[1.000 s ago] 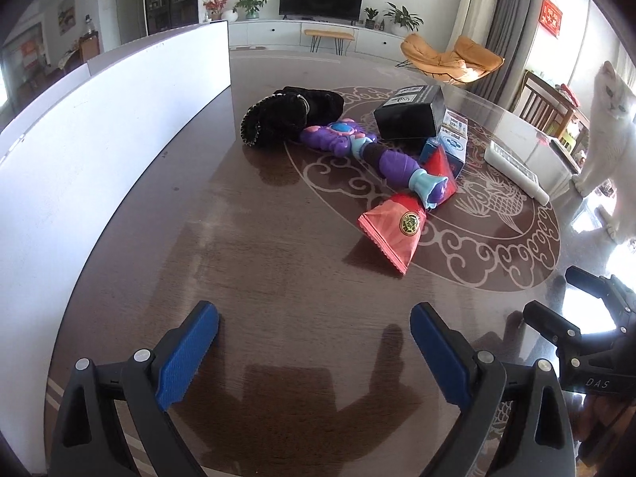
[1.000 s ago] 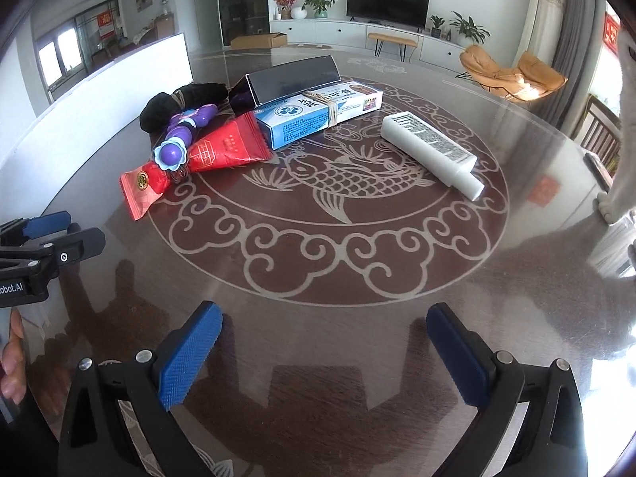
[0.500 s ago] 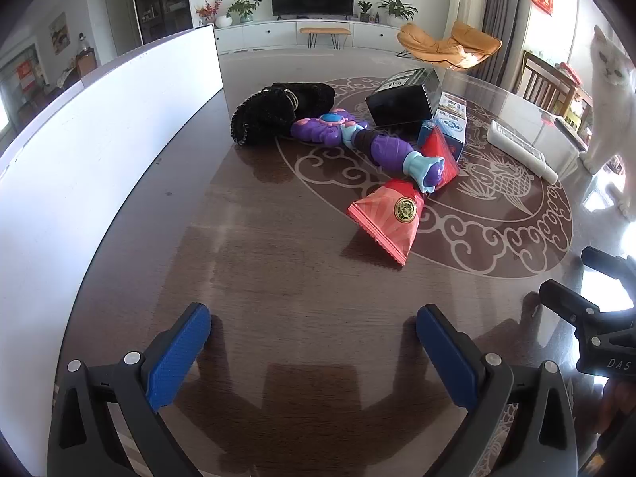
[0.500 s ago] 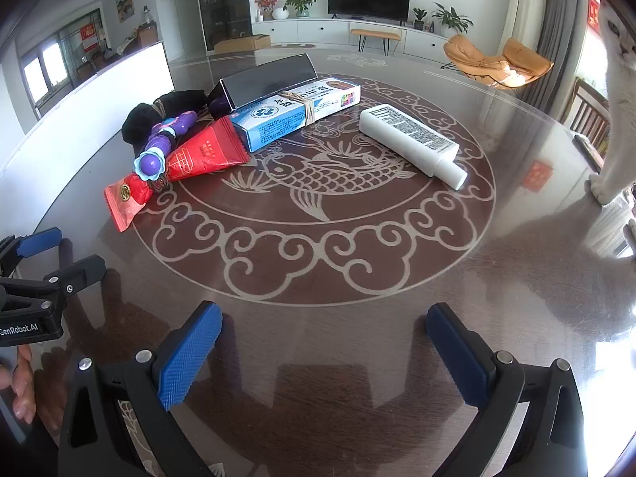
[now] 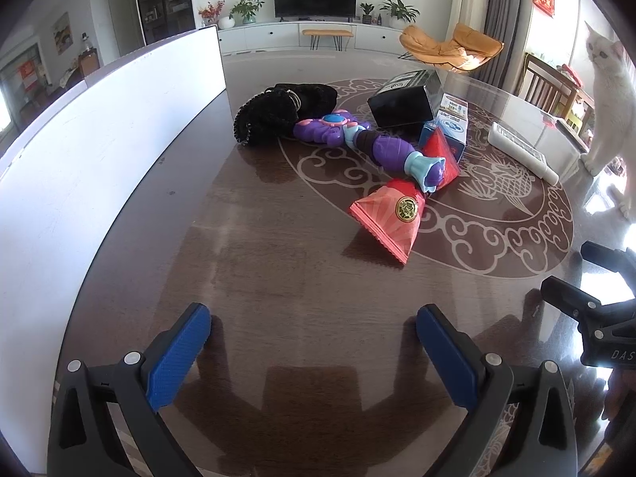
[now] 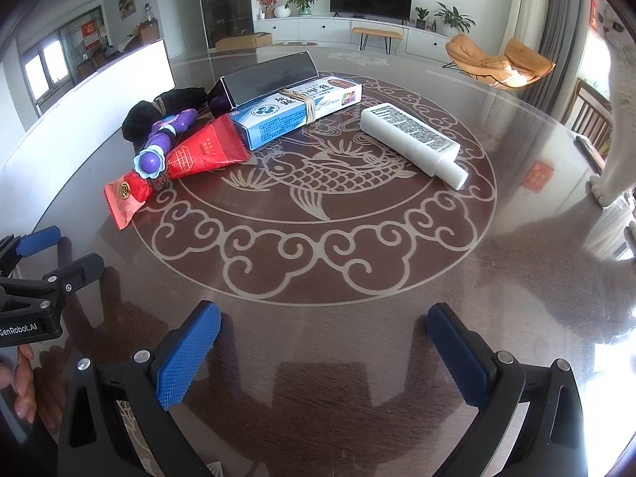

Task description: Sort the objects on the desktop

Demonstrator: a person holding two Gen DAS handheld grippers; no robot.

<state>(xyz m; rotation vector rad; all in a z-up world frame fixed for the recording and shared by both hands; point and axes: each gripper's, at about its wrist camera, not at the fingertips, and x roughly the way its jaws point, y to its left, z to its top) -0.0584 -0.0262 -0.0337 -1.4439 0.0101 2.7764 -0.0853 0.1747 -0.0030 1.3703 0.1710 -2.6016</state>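
A pile lies on the dark table: a red snack packet [image 5: 391, 214] [image 6: 190, 159], a purple toy wand [image 5: 377, 147] [image 6: 159, 147] across it, a black pouch [image 5: 278, 111] [image 6: 167, 109], a black box [image 5: 405, 103] [image 6: 270, 77], a blue-white box [image 5: 449, 127] [image 6: 298, 113] and a white bottle [image 5: 520, 151] [image 6: 413, 139]. My left gripper [image 5: 314, 342] is open and empty, short of the packet. My right gripper [image 6: 324, 342] is open and empty, short of the table's fish pattern. Each gripper shows at the edge of the other's view.
A long white board [image 5: 99, 139] stands along the table's left side. A white cat [image 5: 612, 91] [image 6: 620, 91] stands at the right edge of the table. The table [image 5: 258, 270] is dark wood with a pale round fish ornament.
Both grippers have drawn back and risen slightly, so the pile looks a bit farther off. The jaws stay open. No object has moved.
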